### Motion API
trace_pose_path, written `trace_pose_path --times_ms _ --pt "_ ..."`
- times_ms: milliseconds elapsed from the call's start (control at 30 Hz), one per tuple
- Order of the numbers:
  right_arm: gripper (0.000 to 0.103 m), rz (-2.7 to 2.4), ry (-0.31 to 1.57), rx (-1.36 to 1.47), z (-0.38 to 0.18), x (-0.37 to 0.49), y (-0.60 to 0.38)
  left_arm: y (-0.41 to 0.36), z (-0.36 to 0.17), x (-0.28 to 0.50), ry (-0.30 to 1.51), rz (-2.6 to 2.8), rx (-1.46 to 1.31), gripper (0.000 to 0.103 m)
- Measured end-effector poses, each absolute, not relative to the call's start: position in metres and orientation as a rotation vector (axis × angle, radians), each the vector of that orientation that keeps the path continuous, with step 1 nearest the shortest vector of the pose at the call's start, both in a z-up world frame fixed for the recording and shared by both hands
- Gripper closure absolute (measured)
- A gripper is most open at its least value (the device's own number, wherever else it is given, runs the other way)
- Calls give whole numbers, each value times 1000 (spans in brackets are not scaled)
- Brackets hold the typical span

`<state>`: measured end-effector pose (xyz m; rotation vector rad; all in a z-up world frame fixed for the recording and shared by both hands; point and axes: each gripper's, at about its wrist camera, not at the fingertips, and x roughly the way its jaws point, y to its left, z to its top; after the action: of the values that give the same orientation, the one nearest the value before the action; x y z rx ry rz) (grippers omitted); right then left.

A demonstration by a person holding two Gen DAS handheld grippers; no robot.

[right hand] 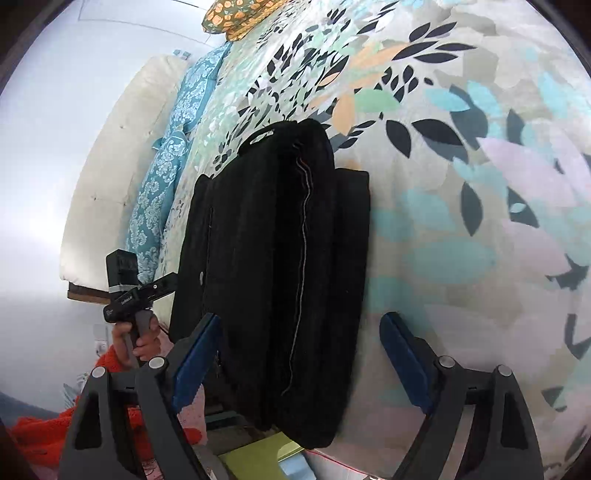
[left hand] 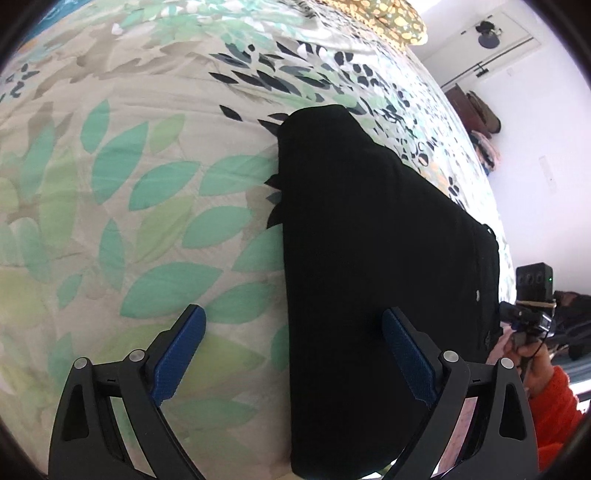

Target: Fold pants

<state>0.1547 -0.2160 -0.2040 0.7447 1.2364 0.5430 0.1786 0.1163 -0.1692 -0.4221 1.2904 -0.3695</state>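
1. Blue ribbed pads (left hand: 181, 354) on black plastic arms fill the bottom of the left wrist view; this left gripper (left hand: 293, 314) has its jaws spread wide, with nothing pressed between them.
2. One left pad lies over the leaf-printed bedspread (left hand: 122, 177); the other lies over the near end of the black folded pants (left hand: 369, 229). Whether either pad touches cloth cannot be told.
3. Those pants lie flat on the bed as a long folded bundle running away from the camera, in several stacked layers.
4. From the right wrist view, the right gripper (right hand: 299, 321) also stands wide apart, gripping nothing; the near end of the pants (right hand: 280, 258) lies between its blue pads (right hand: 402, 354).
5. A pale stitched seam (right hand: 303, 258) runs lengthwise down the top layer, and a small round button (right hand: 200, 277) shows near the left edge.
6. Each view catches the other tool at its edge: a hand (right hand: 142, 341) with an orange knitted sleeve (right hand: 40, 428) grips a handle topped by a black camera block (right hand: 120, 267).
7. White lettering sits on that black handle body, too small to read.
8. At the far end of the bed lies an orange-flowered pillow (right hand: 236, 16), with a turquoise damask-patterned cloth (right hand: 166, 162) along the bed's side.
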Motion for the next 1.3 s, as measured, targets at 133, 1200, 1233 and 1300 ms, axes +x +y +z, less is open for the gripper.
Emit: trace_pose_path --times_ms 133,1200,1233,1300 --pt "17 575 1236 821 -214 171 -203 103 -177 194 1305 -373 -445 5" --pt "10 213 1054 317 -151 273 -200 97 -118 248 1021 47 -69 12" --pt "7 197 1034 307 -145 257 -202 101 -110 232 977 77 -57 4" --pt "0 133 1020 298 -137 229 -202 103 -100 200 897 117 -17 3"
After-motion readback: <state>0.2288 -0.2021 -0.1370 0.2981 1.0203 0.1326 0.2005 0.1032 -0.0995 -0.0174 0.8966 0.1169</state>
